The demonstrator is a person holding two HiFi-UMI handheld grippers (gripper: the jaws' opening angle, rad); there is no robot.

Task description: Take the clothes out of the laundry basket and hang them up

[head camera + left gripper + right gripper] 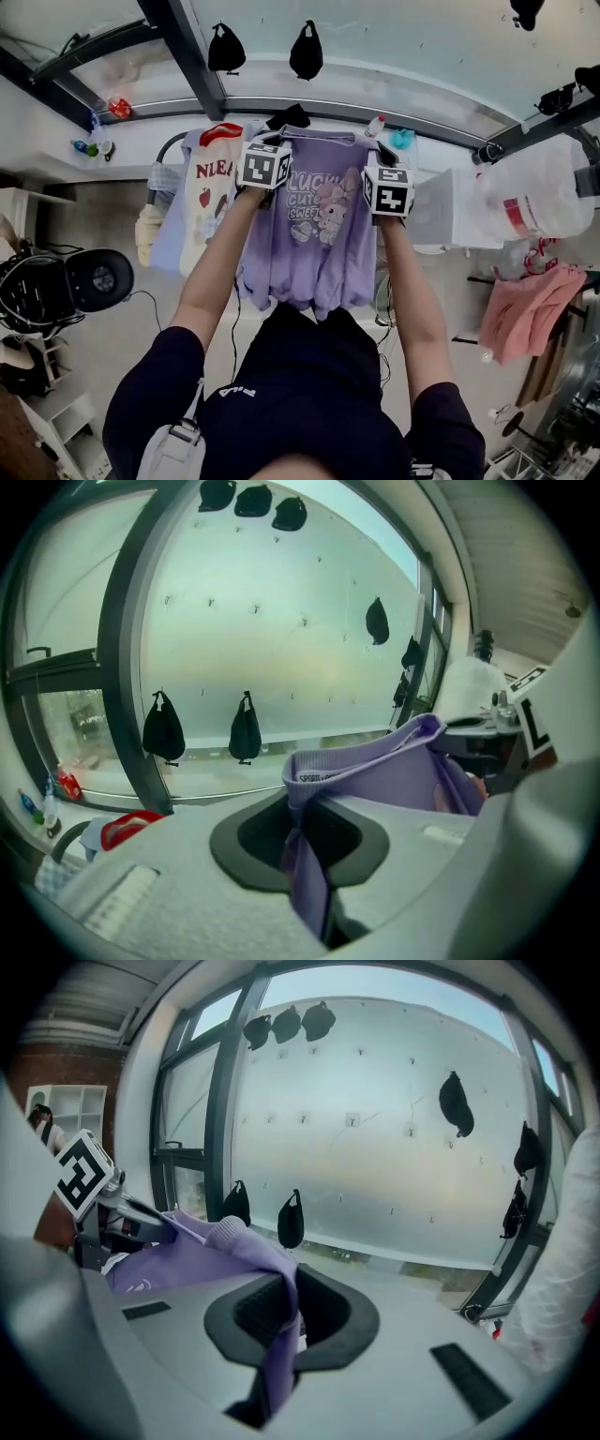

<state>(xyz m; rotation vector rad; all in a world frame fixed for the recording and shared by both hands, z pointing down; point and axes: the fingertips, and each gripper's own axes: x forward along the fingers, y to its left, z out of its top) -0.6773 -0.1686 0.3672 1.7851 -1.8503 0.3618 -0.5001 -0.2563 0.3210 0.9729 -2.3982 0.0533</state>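
A lilac T-shirt [314, 239] with a cartoon print hangs spread out between my two grippers, held up in front of the window. My left gripper [263, 165] is shut on its left shoulder; in the left gripper view the lilac fabric [309, 855] is pinched between the jaws. My right gripper [387, 190] is shut on the right shoulder, and the cloth [277, 1335] runs down through its closed jaws. A cream T-shirt [208, 202] with red lettering hangs just left of the lilac one. The laundry basket is not in view.
A dark window frame bar [187, 42] runs overhead, with black pouches [306, 49] hanging on the glass. A black fan [98, 279] stands at the left. A pink cloth [530, 309] and a white plastic bag [539, 192] are at the right.
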